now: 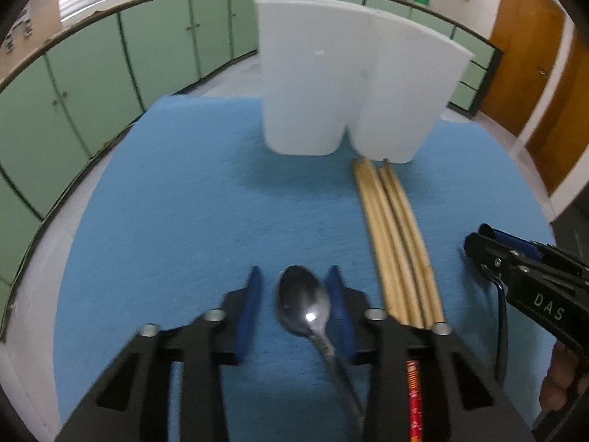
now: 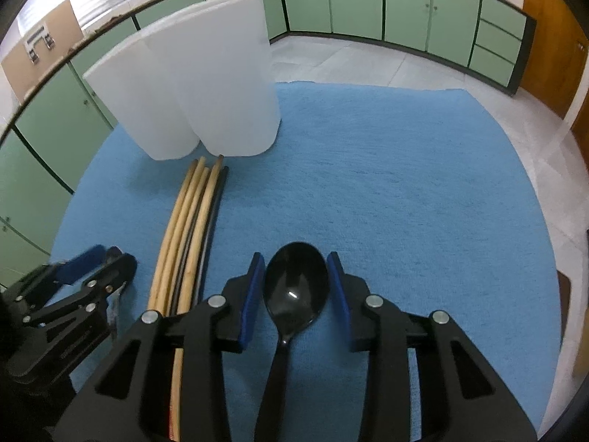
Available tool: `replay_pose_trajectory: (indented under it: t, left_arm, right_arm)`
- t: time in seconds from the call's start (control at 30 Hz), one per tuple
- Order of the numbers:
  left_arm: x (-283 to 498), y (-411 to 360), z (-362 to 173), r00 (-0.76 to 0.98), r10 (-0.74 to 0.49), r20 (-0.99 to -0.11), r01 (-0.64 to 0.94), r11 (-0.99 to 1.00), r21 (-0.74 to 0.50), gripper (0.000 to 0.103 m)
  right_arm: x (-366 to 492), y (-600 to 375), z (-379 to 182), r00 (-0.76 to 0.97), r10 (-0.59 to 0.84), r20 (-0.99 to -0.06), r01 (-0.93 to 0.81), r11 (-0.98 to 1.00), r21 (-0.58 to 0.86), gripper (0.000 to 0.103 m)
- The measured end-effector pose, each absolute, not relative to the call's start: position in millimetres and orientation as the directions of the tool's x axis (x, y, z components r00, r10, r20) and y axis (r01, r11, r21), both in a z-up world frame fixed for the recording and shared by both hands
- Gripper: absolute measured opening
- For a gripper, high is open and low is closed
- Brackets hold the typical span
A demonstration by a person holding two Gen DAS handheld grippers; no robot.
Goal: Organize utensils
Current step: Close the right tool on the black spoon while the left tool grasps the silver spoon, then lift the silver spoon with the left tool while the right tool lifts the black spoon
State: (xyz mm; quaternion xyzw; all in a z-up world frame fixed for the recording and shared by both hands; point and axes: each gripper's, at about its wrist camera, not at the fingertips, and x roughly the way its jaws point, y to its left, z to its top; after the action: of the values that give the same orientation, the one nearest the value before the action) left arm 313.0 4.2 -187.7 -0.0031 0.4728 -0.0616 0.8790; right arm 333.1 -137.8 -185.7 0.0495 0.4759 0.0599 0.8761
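A metal spoon (image 1: pixel 303 302) lies on the blue cloth (image 1: pixel 165 221) between the blue pads of my left gripper (image 1: pixel 294 283). Its bowl touches the right pad, and a narrow gap shows at the left pad. My right gripper (image 2: pixel 296 269) is shut on the bowl of a black spoon (image 2: pixel 296 287), whose handle runs back under the gripper. Several wooden chopsticks (image 1: pixel 397 243) (image 2: pixel 187 228) lie side by side between the two grippers, pointing at a white two-compartment holder (image 1: pixel 349 92) (image 2: pixel 195 84) that stands upright at the far side of the cloth. What is inside the holder is hidden.
A dark chopstick (image 2: pixel 217 199) lies beside the wooden ones, and a red patterned one (image 1: pixel 414 397) shows under my left gripper. The right gripper (image 1: pixel 478 243) appears at the right edge of the left wrist view. Green cabinets (image 2: pixel 353 0) line the room and a wooden door (image 1: pixel 522 66) stands at the right.
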Motion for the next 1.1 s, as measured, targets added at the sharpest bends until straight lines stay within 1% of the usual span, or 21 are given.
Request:
replay_pose_trajectory:
  t: [0.1, 0.13, 0.17, 0.27, 0.33, 0.37, 0.43, 0.73, 0.97, 1.03, 1.1]
  left_arm:
    - [311, 8, -184, 0.565, -0.187, -0.803, 0.152, 0.981, -0.121, 0.025]
    - [309, 9, -182, 0.582, -0.213, -0.784, 0.172, 0.975, -0.138, 0.007]
    - [305, 11, -179, 0.598, -0.242, -0.764, 0.196, 0.969, -0.153, 0.004]
    - [296, 16, -169, 0.658, -0.286, -0.697, 0.237, 0.957, -0.169, 0.003]
    - [286, 18, -158, 0.697, -0.298, -0.653, 0.264, 0.952, -0.152, 0.003]
    - [282, 19, -157, 0.705, -0.298, -0.644, 0.271, 0.952, -0.144, 0.003]
    - [279, 23, -159, 0.707, -0.311, -0.635, 0.282, 0.948, -0.15, 0.0]
    - [270, 20, -150, 0.738, -0.321, -0.594, 0.301, 0.944, -0.136, 0.0]
    - [262, 20, -140, 0.774, -0.336, -0.537, 0.312, 0.94, -0.139, 0.0]
    - [264, 19, -141, 0.763, -0.33, -0.555, 0.311, 0.941, -0.133, 0.0]
    - [267, 22, -145, 0.744, -0.335, -0.577, 0.3, 0.941, -0.159, 0.0]
  right_arm:
    - [324, -142, -178, 0.602, 0.171, -0.78, -0.096, 0.985, 0.141, 0.033]
    - [322, -143, -175, 0.617, 0.172, -0.768, -0.108, 0.985, 0.134, 0.033]
    - [318, -143, -172, 0.64, 0.174, -0.748, -0.128, 0.985, 0.12, 0.033]
    - [309, -149, -164, 0.682, 0.21, -0.7, -0.166, 0.977, 0.132, 0.033]
    - [304, -153, -158, 0.698, 0.227, -0.679, -0.174, 0.974, 0.147, 0.033]
    - [302, -155, -157, 0.706, 0.229, -0.671, -0.176, 0.973, 0.147, 0.033]
    - [302, -151, -156, 0.71, 0.226, -0.667, -0.175, 0.974, 0.144, 0.033]
    - [307, -144, -154, 0.715, 0.205, -0.668, -0.156, 0.979, 0.134, 0.033]
    - [306, -142, -151, 0.719, 0.201, -0.666, -0.152, 0.98, 0.131, 0.033]
    - [306, -141, -151, 0.716, 0.201, -0.669, -0.154, 0.98, 0.129, 0.033]
    - [307, -140, -153, 0.706, 0.195, -0.681, -0.149, 0.981, 0.126, 0.033]
